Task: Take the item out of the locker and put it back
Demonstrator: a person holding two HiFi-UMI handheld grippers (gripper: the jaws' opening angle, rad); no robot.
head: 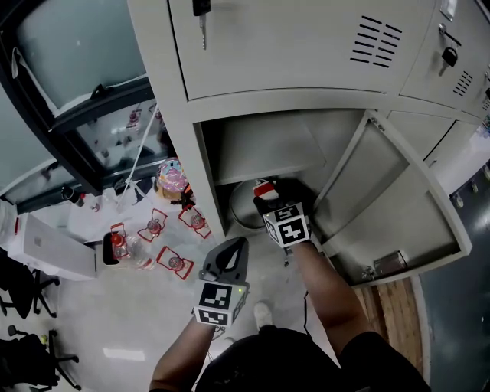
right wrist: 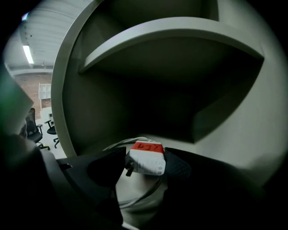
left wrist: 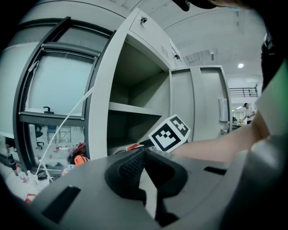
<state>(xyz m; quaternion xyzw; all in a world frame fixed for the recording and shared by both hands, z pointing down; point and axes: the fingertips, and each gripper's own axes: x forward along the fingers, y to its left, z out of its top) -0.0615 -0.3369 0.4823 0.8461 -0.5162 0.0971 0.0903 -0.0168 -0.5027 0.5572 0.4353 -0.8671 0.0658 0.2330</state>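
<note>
Charger (right wrist: pixel 145 162), a white block with a red end, sits clamped between the jaws of the right gripper (right wrist: pixel 148 159), whose pads press on its two sides. Its white cable (right wrist: pixel 118 144) trails down and back under the jaws. In the head view the charger (head: pixel 266 187) is at the front edge of the lower compartment of the grey locker (head: pixel 172 115), just inside the opening and towards its middle, with the right gripper (head: pixel 268 197) reaching in from the front. The compartment's door (head: pixel 398 207) stands swung open at the right. A shelf (right wrist: pixel 180 31) crosses the compartment above the charger; the space behind it is dark. The left gripper (head: pixel 230 249) hangs outside the locker, in front of its left front corner and over the floor (head: pixel 115 321). In its own view, the left gripper (left wrist: pixel 143 155) has its jaws closed tip to tip with nothing between them. A key (head: pixel 201 23) hangs in the door of the compartment above.
</note>
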